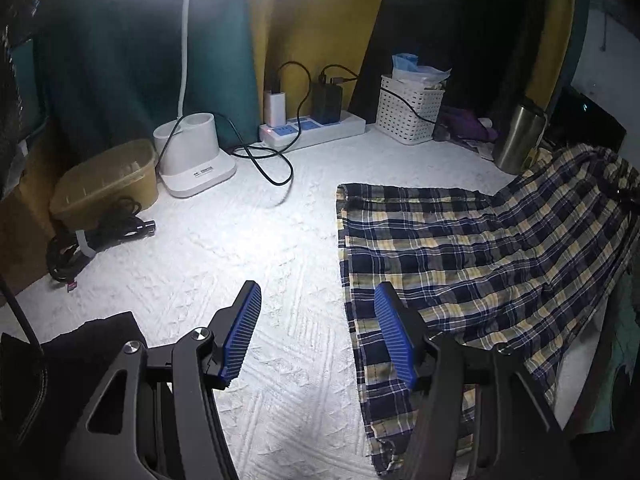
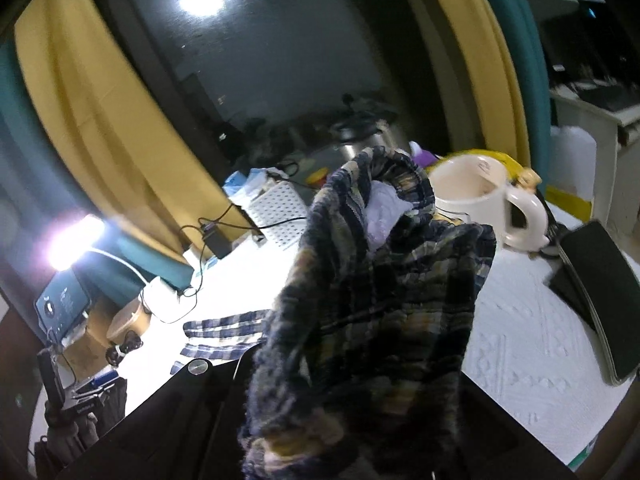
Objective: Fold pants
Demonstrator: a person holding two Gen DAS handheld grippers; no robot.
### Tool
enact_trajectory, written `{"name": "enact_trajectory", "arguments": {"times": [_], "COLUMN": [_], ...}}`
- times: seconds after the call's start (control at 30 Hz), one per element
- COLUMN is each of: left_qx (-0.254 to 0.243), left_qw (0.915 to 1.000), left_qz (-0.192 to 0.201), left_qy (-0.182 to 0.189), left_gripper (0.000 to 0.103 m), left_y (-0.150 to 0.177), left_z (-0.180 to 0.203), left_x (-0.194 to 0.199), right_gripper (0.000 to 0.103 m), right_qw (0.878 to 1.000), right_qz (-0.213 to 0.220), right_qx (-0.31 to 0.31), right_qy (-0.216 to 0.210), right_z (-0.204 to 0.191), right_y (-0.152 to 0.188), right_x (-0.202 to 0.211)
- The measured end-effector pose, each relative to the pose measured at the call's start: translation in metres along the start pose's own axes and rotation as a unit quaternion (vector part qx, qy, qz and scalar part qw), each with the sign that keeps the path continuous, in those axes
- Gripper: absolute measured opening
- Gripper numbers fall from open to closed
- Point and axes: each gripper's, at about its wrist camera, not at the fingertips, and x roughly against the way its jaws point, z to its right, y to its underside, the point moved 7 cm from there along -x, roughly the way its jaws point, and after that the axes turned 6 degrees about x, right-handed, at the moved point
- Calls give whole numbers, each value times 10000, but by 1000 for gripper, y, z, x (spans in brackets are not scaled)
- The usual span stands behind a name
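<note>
Dark blue and yellow plaid pants (image 1: 460, 248) lie on the white textured tablecloth (image 1: 248, 240), their leg ends toward the left. Their right part rises off the table toward the waistband (image 1: 616, 176). My left gripper (image 1: 318, 288) hovers open over the cloth at the pants' left edge; its right blue pad (image 1: 394, 336) stands over the fabric and nothing is between the pads. In the right wrist view the bunched waistband of the pants (image 2: 380, 300) hangs lifted in front of the camera. It hides the fingers of my right gripper (image 2: 352, 380), which is shut on it.
Along the back stand a white lamp base (image 1: 192, 160), a power strip (image 1: 312, 130) with chargers, a white basket (image 1: 408, 110) and a steel flask (image 1: 518, 136). At the left are a brown tub (image 1: 108, 180) and a cable bundle (image 1: 92, 240). A cream mug (image 2: 484, 200) and a black case (image 2: 596, 292) lie at the right.
</note>
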Motion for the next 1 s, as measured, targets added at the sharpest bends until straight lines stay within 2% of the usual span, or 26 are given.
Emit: {"name": "enact_trajectory", "arguments": {"times": [0.53,1.0], "left_qx": [-67,181], "left_qw": [9989,9979], "left_qz": [163,455], "left_qy": [444,413], "left_gripper": [61,63], "left_y": [2,0], "left_z": [-3,-36], "left_x": [6,11], "right_gripper": [5,5], "right_qw": [9953,9843], "right_qz": [-301,-1007], "right_qx": [895,1401], "right_qy": [-228,-360], "right_z": [-92,-143], "right_y": [-5,27], "right_x": [-40,-99]}}
